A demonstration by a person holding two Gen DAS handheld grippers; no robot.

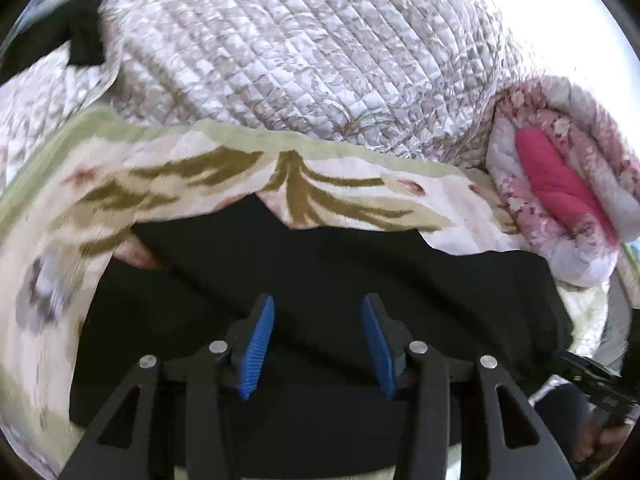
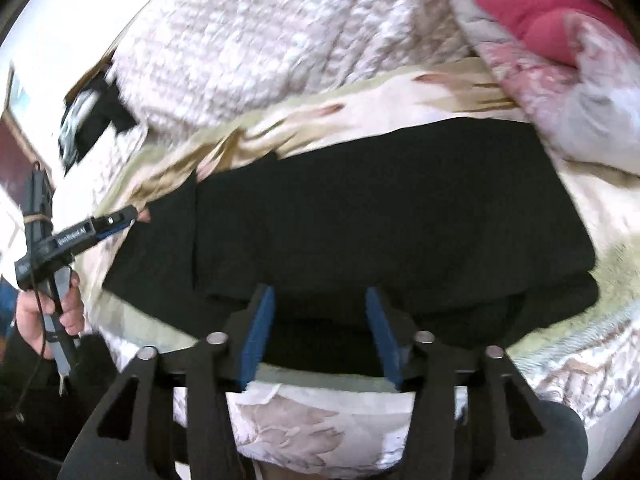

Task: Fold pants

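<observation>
Bedding fills both views: a big quilted bedspread (image 1: 304,52) in grey-and-white leaf print rises across the far side, soft and a bit blurred in the right wrist view. Nearer lies a cream blanket (image 1: 200,176) with a green border and olive leaf shapes, spread flat under everything else. On it, right in the middle, sit the black pants (image 1: 340,264), a wide dark slab lying flat on that blanket; in the right wrist view the pants (image 2: 380,208) show a vertical fold edge toward their left side, with one layer lying over another. Far right, a rolled pink floral comforter (image 1: 560,184) with a hot-pink lining rests against the bedspread, touching the blanket's far right edge.

Left gripper (image 1: 318,300) now: blue ribbed pads spread wide apart, nothing between them, poised over the near part of the pants. Seen from the right wrist view, the left gripper (image 2: 134,214) sits at the pants' left edge, and a bare hand (image 2: 52,312) grips its handle. White lettering runs along its black body, blurred, looks like "EgoRobot AI" but I can't read it for certain.

Right gripper (image 2: 320,294): pads equally wide apart, empty, hanging over the near edge of the pants where black fabric meets cream blanket.

Far left, a dark object (image 2: 92,116) lies on the bedspread, too blurred to identify.
</observation>
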